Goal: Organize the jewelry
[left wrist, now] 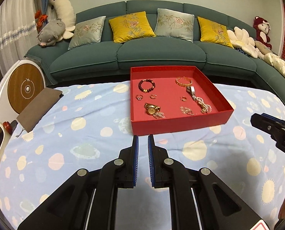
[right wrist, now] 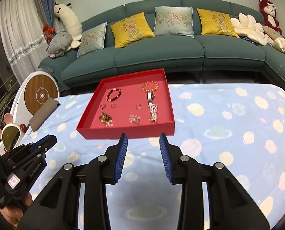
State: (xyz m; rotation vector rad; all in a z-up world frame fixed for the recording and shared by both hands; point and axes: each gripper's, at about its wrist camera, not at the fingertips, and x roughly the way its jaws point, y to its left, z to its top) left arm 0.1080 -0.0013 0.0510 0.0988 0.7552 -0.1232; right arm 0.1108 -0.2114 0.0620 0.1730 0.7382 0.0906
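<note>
Left gripper: the black two-finger left gripper with blue ribbed pads [left wrist: 143, 140] hovers above the cloth just short of the tray's near wall; a narrow gap shows between its fingers, and it holds nothing.
Right gripper: the black two-finger right gripper with blue pads [right wrist: 143, 140] hangs before the tray's near wall, fingers spread wide, empty.
Tray: a shallow red square cardboard tray [left wrist: 180, 123] sits toward the far edge of the table.
Table cover: a pale blue cloth printed with planets and suns [left wrist: 75, 130].
Far part of tray: a dark red beaded bracelet [left wrist: 146, 85] on the left, an orange beaded bracelet [left wrist: 183, 81] on the right.
Middle of tray: three small gold rings [left wrist: 139, 97]; a silver watch [left wrist: 190, 90] touching the orange bracelet.
Near part of tray: a gold wristwatch [left wrist: 152, 109] on the left, a thin gold chain [left wrist: 186, 110] in the middle, a white pearl strand [left wrist: 204, 105] by the right wall.
Left edge of table: a brown flat notebook [left wrist: 39, 109].
Behind: a teal fabric sofa [left wrist: 161, 55].
</note>
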